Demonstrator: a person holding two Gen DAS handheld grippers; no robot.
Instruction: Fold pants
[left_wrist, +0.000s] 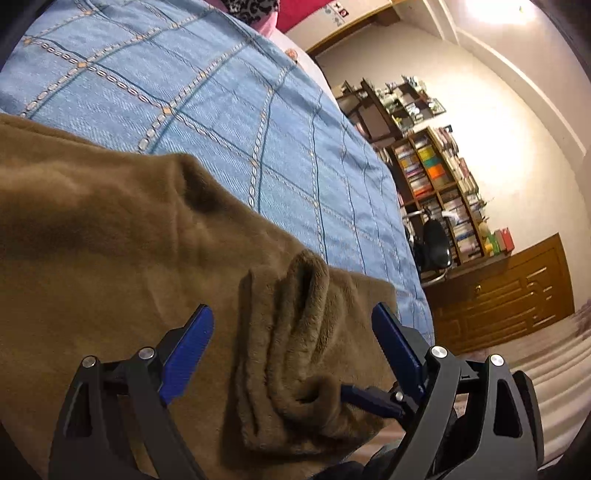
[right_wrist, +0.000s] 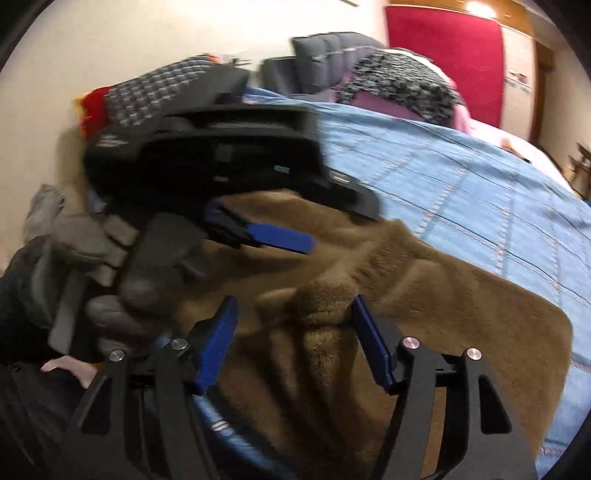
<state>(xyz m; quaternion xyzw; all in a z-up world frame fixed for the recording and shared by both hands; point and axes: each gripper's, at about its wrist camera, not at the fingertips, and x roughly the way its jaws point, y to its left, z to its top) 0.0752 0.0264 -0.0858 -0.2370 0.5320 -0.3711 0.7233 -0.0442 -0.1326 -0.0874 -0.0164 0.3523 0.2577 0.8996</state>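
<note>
Here the brown fleece pants (left_wrist: 110, 258) lie spread on the bed's blue checked bedspread (left_wrist: 229, 110), near its edge. The left gripper (left_wrist: 291, 332) stands wide apart, its blue fingers (left_wrist: 192, 343) on either side of a bunched ridge of the fabric without pinching it. The right gripper (right_wrist: 293, 328) is likewise wide, straddling a raised fold of the pants. A bookshelf (left_wrist: 436, 184) stands against the far wall.

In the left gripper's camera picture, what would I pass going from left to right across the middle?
Brown fleece pants → blue checked bedspread → black office chair → bookshelf → wooden cabinet.
</note>
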